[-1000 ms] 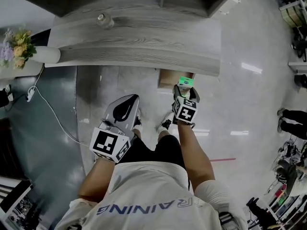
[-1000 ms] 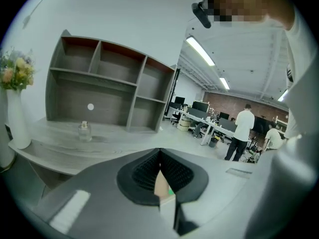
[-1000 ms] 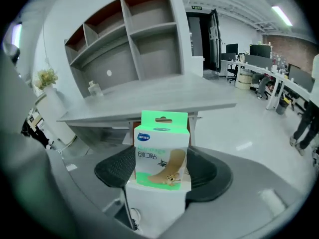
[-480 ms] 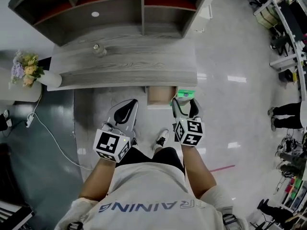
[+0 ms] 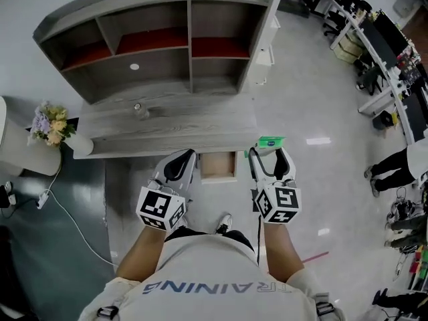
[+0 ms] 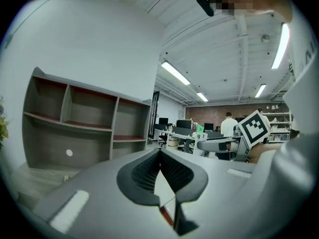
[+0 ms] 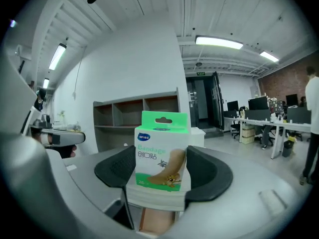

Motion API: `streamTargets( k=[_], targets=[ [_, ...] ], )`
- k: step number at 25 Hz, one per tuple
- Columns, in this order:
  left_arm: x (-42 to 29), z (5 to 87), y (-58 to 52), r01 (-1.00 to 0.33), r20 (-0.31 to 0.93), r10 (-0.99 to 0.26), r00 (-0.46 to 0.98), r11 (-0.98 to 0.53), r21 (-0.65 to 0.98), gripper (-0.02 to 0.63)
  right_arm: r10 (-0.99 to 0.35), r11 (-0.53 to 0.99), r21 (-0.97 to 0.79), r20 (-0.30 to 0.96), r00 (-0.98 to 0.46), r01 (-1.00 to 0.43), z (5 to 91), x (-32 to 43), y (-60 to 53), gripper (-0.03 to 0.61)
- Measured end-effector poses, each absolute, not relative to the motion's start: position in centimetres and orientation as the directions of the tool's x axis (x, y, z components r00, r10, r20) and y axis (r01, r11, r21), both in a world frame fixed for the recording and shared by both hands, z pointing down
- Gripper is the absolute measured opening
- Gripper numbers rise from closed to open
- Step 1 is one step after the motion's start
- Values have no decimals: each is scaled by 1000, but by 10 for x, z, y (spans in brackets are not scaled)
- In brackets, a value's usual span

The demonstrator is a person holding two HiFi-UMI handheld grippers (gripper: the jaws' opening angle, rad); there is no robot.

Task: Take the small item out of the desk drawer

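Bandage box (image 5: 271, 141) is coming up clear of the drawer (image 5: 219, 164), now at its 2 o'clock | right gripper (image 5: 271, 151) is clamping it, jaws wide | left gripper (image 5: 182, 160) is idling closed, empty | removal is looking done

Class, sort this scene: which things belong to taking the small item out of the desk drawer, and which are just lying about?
Job: bandage box, gripped in the right tool; open drawer; desk.
Lying about: flowers; small jar on the desk; shelf unit.
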State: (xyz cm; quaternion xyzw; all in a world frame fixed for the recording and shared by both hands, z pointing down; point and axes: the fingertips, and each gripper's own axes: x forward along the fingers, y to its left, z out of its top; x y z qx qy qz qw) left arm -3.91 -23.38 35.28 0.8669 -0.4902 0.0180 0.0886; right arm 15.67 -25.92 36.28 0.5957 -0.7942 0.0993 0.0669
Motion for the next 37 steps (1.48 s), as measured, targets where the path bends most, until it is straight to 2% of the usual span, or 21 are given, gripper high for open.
streamTargets(
  k=[5, 11, 37],
  targets=[
    [-42, 314, -243, -848, 47, -850, 525, -518, 111, 0, -939, 301, -64, 155, -308, -951, 315, 152, -259, 333],
    [-38, 307, -243, -842, 35, -845, 533, -526, 116, 0, -941, 311, -66, 119, -317, -948, 298, 147, -258, 333],
    [-30, 303, -227, -833, 27, -837, 546, -540, 120, 0, -938, 316, -89, 119, -325, -944, 298, 150, -244, 331]
  ],
)
